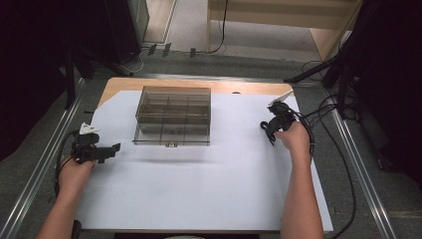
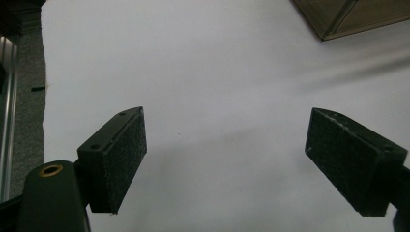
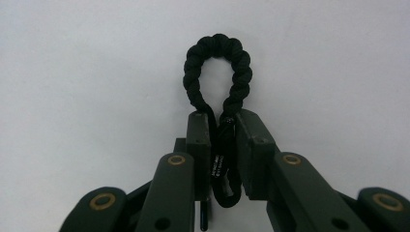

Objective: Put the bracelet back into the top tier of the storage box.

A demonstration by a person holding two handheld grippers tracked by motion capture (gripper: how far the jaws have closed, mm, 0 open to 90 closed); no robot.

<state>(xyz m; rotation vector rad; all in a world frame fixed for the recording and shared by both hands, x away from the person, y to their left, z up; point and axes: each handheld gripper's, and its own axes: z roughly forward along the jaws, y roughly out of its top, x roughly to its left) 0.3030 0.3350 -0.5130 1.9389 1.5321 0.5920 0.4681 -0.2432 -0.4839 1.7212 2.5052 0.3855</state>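
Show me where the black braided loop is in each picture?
High view: the black braided loop hangs from the right gripper, at the right, above the white sheet.
Left gripper view: I can't find it here.
Right gripper view: centre, pinched between the jaws.
Shared landmark: the white sheet.

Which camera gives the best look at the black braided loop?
The right gripper view: the black braided loop sits close up, its braid plain, pinched in the right tongs. The high view shows it as a small dark shape by those tongs.
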